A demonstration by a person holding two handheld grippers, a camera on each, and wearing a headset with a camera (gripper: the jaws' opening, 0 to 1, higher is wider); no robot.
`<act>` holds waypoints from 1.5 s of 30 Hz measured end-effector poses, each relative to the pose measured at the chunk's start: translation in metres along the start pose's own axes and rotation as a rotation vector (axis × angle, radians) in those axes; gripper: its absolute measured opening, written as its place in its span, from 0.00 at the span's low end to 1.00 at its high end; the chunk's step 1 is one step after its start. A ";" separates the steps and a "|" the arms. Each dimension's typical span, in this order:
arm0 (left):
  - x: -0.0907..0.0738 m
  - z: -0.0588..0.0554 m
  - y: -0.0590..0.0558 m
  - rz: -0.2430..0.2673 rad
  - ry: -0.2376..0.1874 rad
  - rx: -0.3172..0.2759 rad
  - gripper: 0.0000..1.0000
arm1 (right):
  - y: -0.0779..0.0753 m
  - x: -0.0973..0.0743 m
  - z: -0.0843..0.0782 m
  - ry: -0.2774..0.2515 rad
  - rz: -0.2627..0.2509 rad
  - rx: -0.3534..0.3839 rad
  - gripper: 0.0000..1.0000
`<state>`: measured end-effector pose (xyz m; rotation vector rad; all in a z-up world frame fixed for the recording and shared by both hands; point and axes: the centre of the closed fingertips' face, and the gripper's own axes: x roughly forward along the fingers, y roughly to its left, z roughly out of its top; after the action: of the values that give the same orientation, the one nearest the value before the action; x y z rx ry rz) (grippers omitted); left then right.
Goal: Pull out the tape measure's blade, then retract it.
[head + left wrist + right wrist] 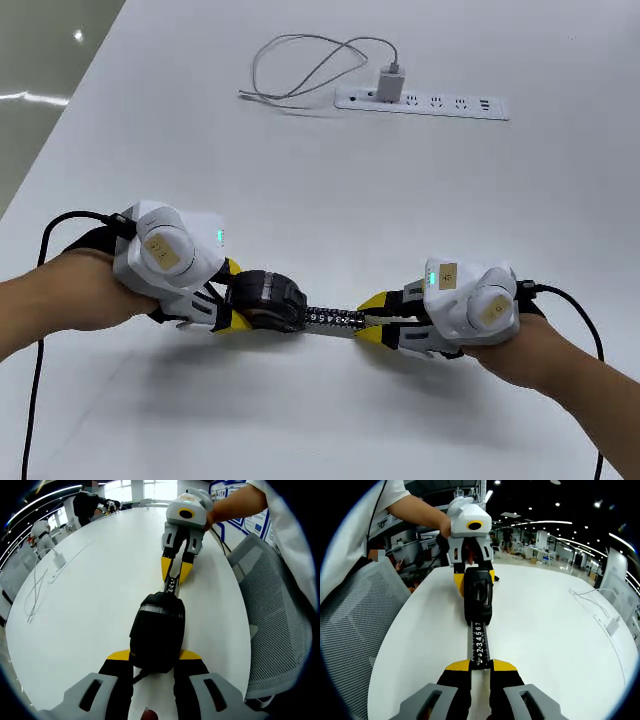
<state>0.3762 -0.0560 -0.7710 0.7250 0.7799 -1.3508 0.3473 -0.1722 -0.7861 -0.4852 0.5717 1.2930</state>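
Two tongs share one tape measure (268,298), held low over the white counter (400,200) at 6 o'clock in your head view. Whether it rests on the surface cannot be told.

Key relation: the blade (335,319) runs straight along the 9-to-3 line. The black case sits at the 9 o'clock end and the blade's free end at 3 o'clock. Only a short stretch is out, and only low printed numerals show on it in the right gripper view.

Left tongs (235,295): clenched on the case, one yellow tip on each flank, with the case nested between them in the left gripper view.

Right tongs (370,318): closed on the blade near its free end, with the yellow tips meeting over the strip. From these tongs the case lies dead ahead at 12 o'clock, and the blade's long axis lines up with them.

Judgement: the pull-out is under way but early, and retraction is not yet begun. For the next move, draw your right hand toward 3 o'clock along that axis while your left hand anchors the case. An off-axis pull could kink the strip or let it slip from the pinch.
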 end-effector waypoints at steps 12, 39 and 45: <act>-0.001 0.002 -0.002 0.002 -0.003 -0.002 0.26 | -0.002 -0.010 -0.008 0.012 -0.006 0.005 0.09; -0.001 0.003 -0.002 -0.001 -0.002 0.001 0.26 | -0.004 -0.040 -0.036 0.054 -0.038 0.021 0.09; 0.000 0.002 -0.001 -0.004 -0.004 0.001 0.26 | -0.005 -0.045 -0.041 0.062 -0.043 0.019 0.09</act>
<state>0.3754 -0.0580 -0.7698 0.7223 0.7780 -1.3560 0.3391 -0.2326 -0.7883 -0.5209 0.6220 1.2343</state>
